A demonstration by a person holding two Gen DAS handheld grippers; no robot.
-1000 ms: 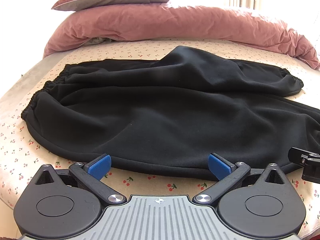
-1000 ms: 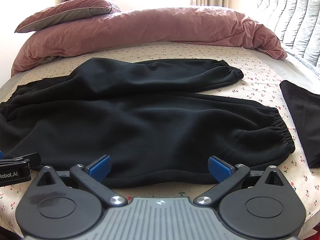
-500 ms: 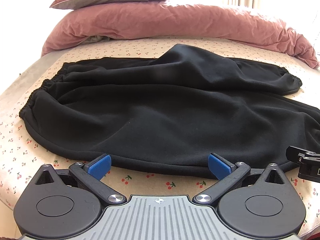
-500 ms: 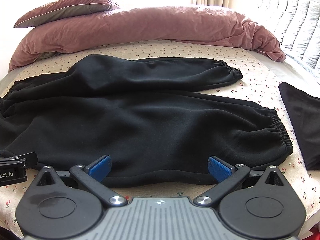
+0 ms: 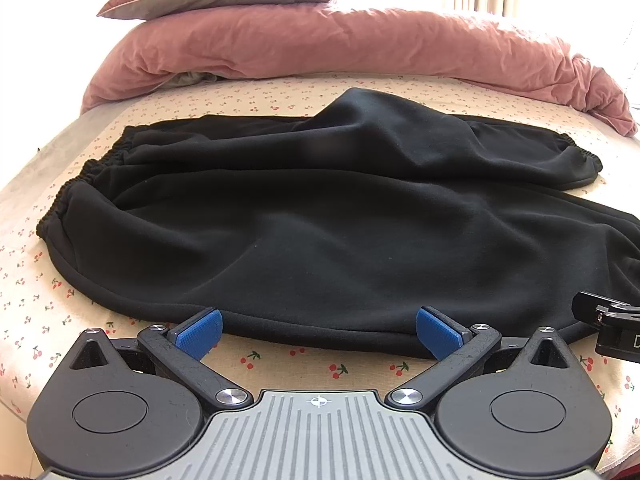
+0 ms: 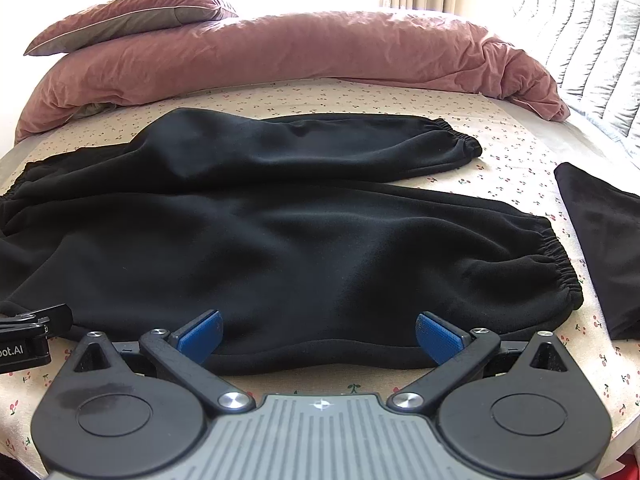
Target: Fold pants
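You had the black pants spread sideways across the cherry-print bed sheet, waistband toward your left, both cuffed legs running right, the far leg bunched up in a hump. Your left gripper and right gripper both sat wide open at the near hem — blue pads just at the fabric edge, clamping nothing. A pink duvet lay behind.

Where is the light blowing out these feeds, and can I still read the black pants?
Left wrist view: window glare whitens the top right, fisheye bends the bed; the pants show soft folds only. Right wrist view: blown-out window behind the pink duvet; cuff elastic reads sharply, dark fabric loses detail.
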